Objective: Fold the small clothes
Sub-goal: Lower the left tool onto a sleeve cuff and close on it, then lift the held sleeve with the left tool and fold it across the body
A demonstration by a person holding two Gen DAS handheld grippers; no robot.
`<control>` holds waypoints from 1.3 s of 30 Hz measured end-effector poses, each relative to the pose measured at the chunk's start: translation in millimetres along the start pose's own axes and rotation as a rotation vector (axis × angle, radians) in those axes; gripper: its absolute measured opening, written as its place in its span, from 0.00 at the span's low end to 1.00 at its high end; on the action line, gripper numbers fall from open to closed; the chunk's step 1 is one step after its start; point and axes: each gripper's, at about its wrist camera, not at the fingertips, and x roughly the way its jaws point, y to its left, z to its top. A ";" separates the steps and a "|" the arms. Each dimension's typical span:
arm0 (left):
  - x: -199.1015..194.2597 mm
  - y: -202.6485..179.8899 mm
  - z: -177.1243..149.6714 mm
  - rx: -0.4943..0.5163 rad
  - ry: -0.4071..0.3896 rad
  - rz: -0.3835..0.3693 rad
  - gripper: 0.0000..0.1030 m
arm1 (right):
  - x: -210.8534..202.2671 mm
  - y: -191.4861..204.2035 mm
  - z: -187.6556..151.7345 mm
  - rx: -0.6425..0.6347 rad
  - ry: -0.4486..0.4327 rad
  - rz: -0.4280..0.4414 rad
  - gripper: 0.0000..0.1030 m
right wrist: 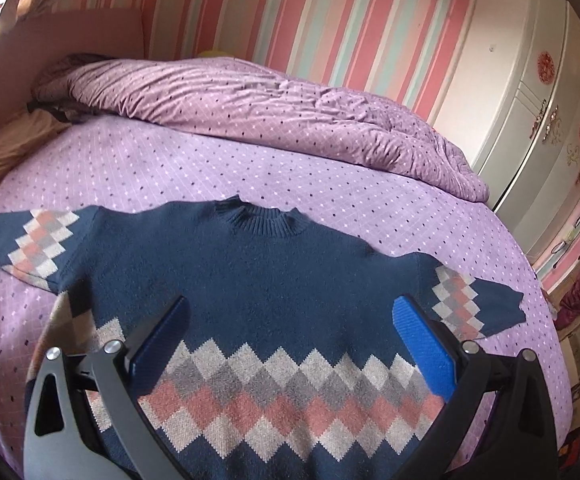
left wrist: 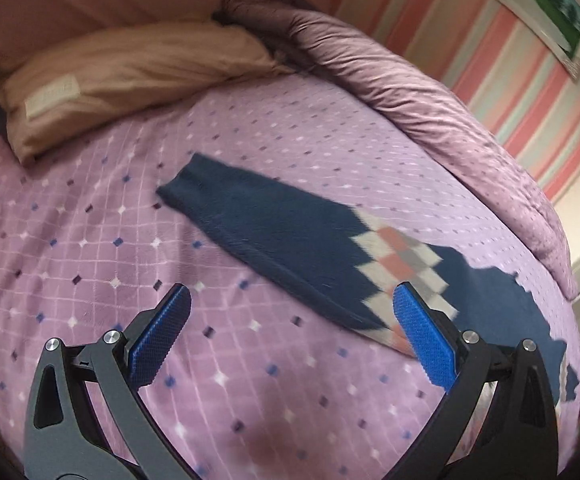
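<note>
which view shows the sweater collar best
The right wrist view: the sweater lies flat, face up, its ribbed collar in plain sight beyond the open right claw. The left wrist view shows only one sleeve; no collar.

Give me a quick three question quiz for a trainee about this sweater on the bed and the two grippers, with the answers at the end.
1. True or false: the navy sweater lies spread flat on the purple bedspread with both sleeves out to the sides.
2. Multiple choice: the left gripper is A) shut on a sleeve, B) open above the bed beside the sleeve, C) shut on the pillow.
3. Fill in: the right gripper hangs open over the sweater's ____.

Key:
1. True.
2. B.
3. Body, above the band of diamond pattern.
</note>
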 end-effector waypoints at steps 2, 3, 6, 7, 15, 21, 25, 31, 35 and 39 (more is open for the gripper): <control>18.7 11.0 7.8 -0.012 0.003 0.020 0.97 | 3.1 7.7 2.0 -0.025 -0.002 -0.006 0.99; 25.2 13.9 11.0 -0.008 -0.001 0.029 0.97 | 4.0 11.6 3.1 -0.036 -0.005 -0.008 0.99; 42.7 20.3 20.1 0.002 -0.011 0.028 0.97 | 8.5 23.4 7.1 -0.062 -0.011 -0.009 0.99; 52.0 22.6 24.0 0.002 -0.008 0.026 0.96 | 9.8 25.9 7.4 -0.067 -0.010 -0.009 0.99; 89.0 30.9 36.4 0.001 0.039 0.023 0.69 | 23.8 28.7 3.1 -0.083 0.024 -0.037 0.99; 90.8 34.7 41.5 0.022 0.034 0.075 0.29 | 31.8 23.7 -1.1 -0.082 0.038 -0.042 0.99; 85.2 31.2 42.4 0.046 0.011 0.095 0.20 | 32.7 22.1 -1.4 -0.079 0.036 -0.043 0.99; 69.8 -0.2 46.1 0.158 -0.031 0.120 0.14 | 36.6 17.4 -2.6 -0.071 0.041 -0.046 0.99; 61.2 -21.2 48.2 0.204 -0.052 0.097 0.12 | 39.2 14.0 -4.0 -0.058 0.043 -0.045 0.99; 55.3 -51.7 43.2 0.283 -0.066 0.090 0.11 | 39.0 8.0 -6.1 -0.045 0.037 -0.038 0.99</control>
